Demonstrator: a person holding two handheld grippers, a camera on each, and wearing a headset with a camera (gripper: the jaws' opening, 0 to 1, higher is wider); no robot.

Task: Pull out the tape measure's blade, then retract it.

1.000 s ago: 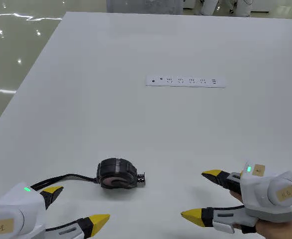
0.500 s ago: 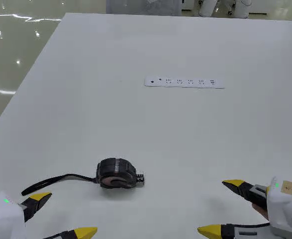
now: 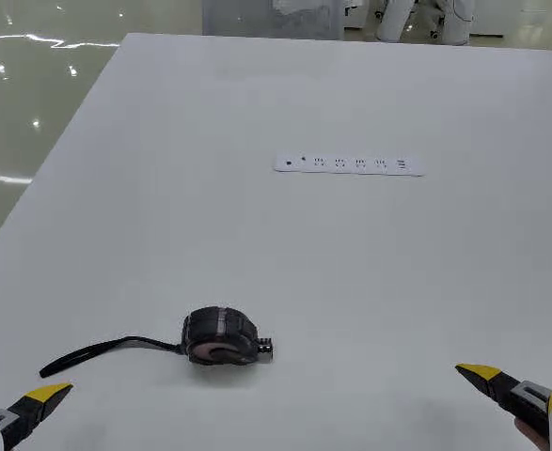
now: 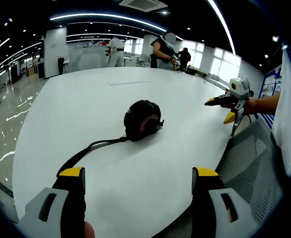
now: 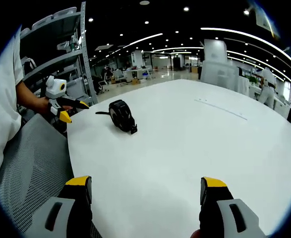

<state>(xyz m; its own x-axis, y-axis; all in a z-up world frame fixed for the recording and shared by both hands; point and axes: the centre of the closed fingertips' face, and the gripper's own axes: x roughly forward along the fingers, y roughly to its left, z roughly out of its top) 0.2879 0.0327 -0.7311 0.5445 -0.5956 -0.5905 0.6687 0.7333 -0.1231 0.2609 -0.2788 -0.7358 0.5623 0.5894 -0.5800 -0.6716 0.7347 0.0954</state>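
A black tape measure (image 3: 221,336) lies on the white table (image 3: 332,254) near the front edge, its blade tip facing right and a black wrist strap (image 3: 97,351) trailing left. It sits ahead of the left gripper (image 4: 138,174), which is open and empty, with the tape measure (image 4: 143,119) beyond its yellow tips. My right gripper (image 5: 146,185) is also open and empty, well back from the tape measure (image 5: 122,115). In the head view a yellow fingertip (image 3: 46,393) pokes in at bottom left and another fingertip (image 3: 479,372) at bottom right.
A white power strip (image 3: 347,164) lies flat in the middle of the table. Grey mesh chair fabric (image 5: 31,163) lies below the table edge. Several people stand beyond the far end of the table (image 4: 167,49). Shiny floor runs along the left side.
Both grippers have drawn back toward the front edge, away from the tape measure, so less of them shows in the head view. The tape measure has stayed put.
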